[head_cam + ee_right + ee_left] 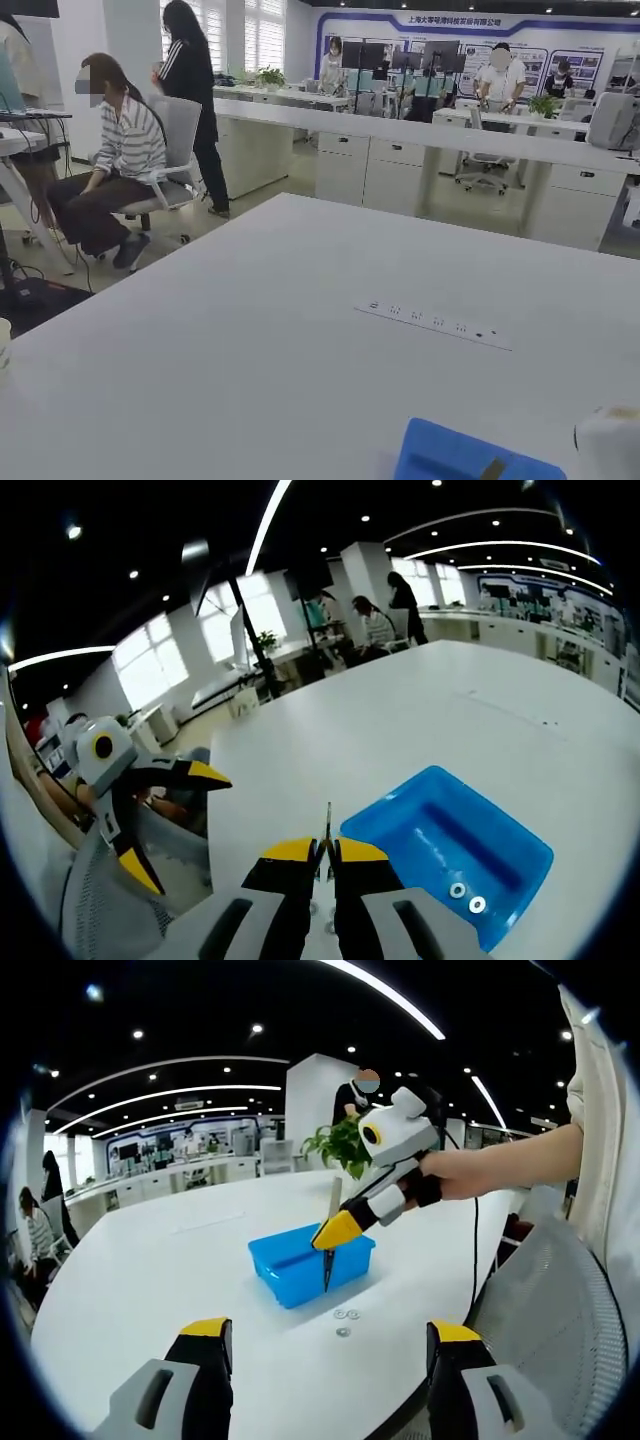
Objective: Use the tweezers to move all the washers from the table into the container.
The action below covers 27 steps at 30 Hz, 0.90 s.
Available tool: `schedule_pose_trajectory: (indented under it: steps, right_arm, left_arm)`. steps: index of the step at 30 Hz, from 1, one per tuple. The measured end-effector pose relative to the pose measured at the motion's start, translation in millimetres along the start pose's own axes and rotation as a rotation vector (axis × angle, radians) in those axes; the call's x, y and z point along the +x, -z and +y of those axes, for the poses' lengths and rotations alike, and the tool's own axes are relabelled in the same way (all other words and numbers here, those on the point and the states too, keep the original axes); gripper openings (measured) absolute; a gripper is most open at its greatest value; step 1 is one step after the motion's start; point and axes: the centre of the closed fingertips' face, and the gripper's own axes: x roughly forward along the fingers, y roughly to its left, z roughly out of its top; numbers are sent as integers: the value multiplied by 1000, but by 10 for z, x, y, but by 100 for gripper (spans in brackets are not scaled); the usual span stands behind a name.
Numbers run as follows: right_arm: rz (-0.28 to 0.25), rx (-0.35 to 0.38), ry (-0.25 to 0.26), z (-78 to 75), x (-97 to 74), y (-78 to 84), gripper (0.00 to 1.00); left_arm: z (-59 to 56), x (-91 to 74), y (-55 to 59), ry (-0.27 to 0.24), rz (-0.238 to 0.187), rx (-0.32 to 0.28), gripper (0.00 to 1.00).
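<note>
Left tool (327, 1331) has its yellow-tipped jaws wide apart with nothing between them. It is held well back from the shallow blue plastic container (298, 1285) on the white tabletop (150, 1270). Just beside that container's near wall, in the left gripper view, three small flat metal washers (346, 1314) lie close together, clear of the wall. Over the same near edge hangs the right tool (336, 1230), its jaws pinched shut on slim metal tweezers (327, 1265) whose points aim downward. In the right gripper view, two washers (467, 898) already lie inside the container, near one corner.

The washers look thin, hard, smooth and very light. Lying flat on a slick tabletop, they would probably skate or flick away under a sideways nudge rather than lift. The surest hold is likely one tweezer point through the hole and the other outside the rim, pinching across the ring's band. The tweezers are springy, so a gentle, steady squeeze should do, as too much could shoot a washer out.
</note>
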Motion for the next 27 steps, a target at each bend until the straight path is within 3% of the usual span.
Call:
schedule_pose_trajectory:
  steps: [15, 27]
  right_arm:
    - [50, 44, -21, 58, 141, 269, 3]
    - [94, 45, 10, -36, 69, 432, 4]
  left_arm:
    - [9, 0, 15, 0, 5, -1, 79]
    - [8, 0, 35, 1, 16, 1, 77]
